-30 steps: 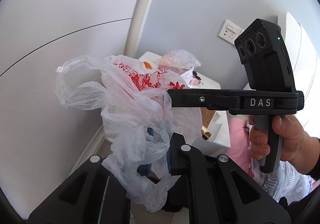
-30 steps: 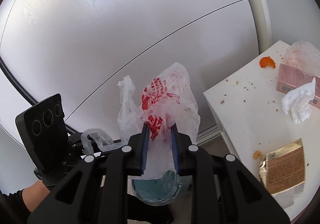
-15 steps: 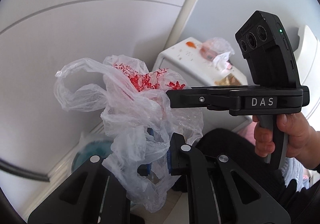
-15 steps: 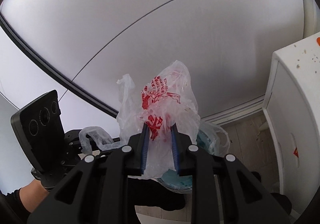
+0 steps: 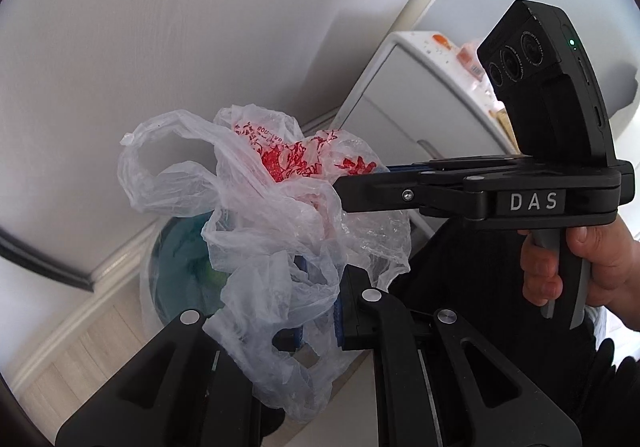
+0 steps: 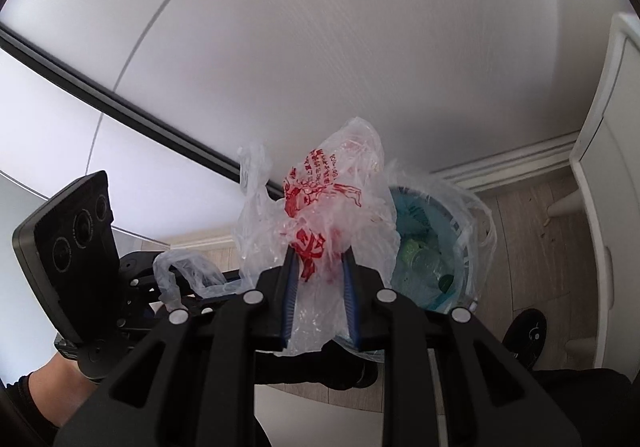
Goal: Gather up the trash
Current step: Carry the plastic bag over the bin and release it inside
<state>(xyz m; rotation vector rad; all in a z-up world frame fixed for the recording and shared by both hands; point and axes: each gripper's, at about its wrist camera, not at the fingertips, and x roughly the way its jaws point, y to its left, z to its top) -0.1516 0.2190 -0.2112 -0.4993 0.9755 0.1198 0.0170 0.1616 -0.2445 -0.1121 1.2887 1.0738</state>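
A white cabinet [image 5: 416,95] with scraps on its top stands by the wall, and on the wood floor beside it sits a teal trash bin [image 6: 436,247] lined with clear plastic, litter inside. Above the bin's near side hangs a crumpled, clear plastic bag with red print [image 5: 280,207]. The left gripper [image 5: 320,311] and right gripper [image 6: 318,295] each pinch a fold of it, fingers nearly closed.

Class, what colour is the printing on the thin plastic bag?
Red, on a clear plastic bag; shows best in the right wrist view.
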